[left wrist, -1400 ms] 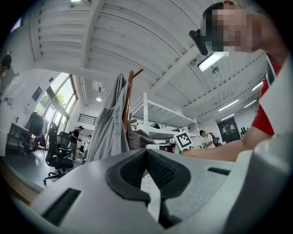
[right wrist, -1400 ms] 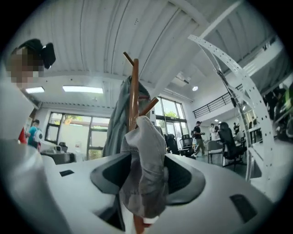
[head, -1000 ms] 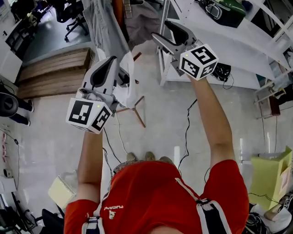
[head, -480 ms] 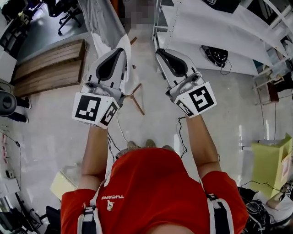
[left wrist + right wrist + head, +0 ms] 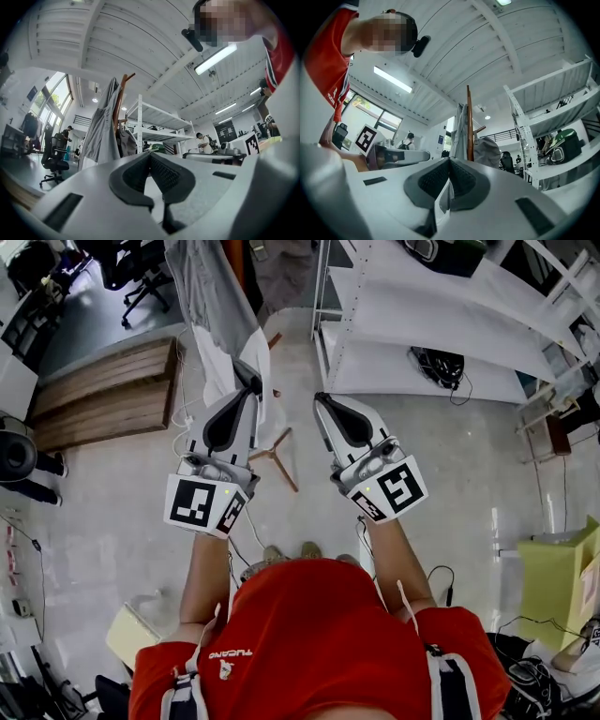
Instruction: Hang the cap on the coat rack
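Note:
The wooden coat rack [image 5: 469,126] stands ahead of both grippers; its splayed legs [image 5: 275,454] show on the floor in the head view. A long grey garment [image 5: 211,306] hangs on it. A rounded grey thing [image 5: 488,151] hangs off a side peg, and I cannot tell whether it is the cap. My left gripper [image 5: 250,388] and my right gripper [image 5: 321,401] are held side by side in front of the rack. Both are shut, with nothing between their jaws. In the left gripper view the rack's pole [image 5: 123,96] rises beside the grey garment [image 5: 101,131].
White metal shelving [image 5: 422,324] stands to the right of the rack. A low wooden platform [image 5: 103,390] lies at the left, with an office chair [image 5: 141,277] beyond it. Cables [image 5: 380,512] run over the floor. A yellow-green box [image 5: 553,587] is at the right edge.
The right gripper has come down from near the shelving to beside the left one, and its jaws have shut. The left gripper has shifted slightly down and toward the person.

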`<action>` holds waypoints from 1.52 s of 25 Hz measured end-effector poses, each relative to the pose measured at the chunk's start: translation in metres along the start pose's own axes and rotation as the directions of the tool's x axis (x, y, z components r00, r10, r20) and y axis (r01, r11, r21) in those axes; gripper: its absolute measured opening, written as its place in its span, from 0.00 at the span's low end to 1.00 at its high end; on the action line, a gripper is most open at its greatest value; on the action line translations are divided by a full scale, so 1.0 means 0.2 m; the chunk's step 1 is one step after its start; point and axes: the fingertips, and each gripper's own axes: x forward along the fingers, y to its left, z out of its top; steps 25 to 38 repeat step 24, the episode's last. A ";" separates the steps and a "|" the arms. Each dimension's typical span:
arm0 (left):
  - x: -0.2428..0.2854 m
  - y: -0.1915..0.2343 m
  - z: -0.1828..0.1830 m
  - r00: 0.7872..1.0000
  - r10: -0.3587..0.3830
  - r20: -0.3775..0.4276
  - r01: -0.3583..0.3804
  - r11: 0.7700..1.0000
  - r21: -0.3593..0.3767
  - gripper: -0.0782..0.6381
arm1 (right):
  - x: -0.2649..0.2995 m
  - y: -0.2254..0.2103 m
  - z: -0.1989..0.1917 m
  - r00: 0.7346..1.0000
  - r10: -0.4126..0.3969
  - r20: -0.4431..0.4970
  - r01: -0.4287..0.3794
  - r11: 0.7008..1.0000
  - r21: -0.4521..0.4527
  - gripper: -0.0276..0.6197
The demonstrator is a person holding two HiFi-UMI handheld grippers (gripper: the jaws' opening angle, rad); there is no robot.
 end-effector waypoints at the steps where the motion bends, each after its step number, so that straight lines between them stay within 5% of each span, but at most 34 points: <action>1: -0.01 -0.01 0.01 1.000 -0.001 0.000 0.001 1.000 0.002 0.12 | 0.00 0.02 0.00 1.000 0.009 0.001 -0.009 1.000 0.007 0.08; 38: -0.09 0.03 0.10 0.999 0.024 0.029 -0.025 0.999 0.021 0.12 | 0.09 0.10 0.07 0.997 0.064 0.042 -0.065 0.997 0.030 0.08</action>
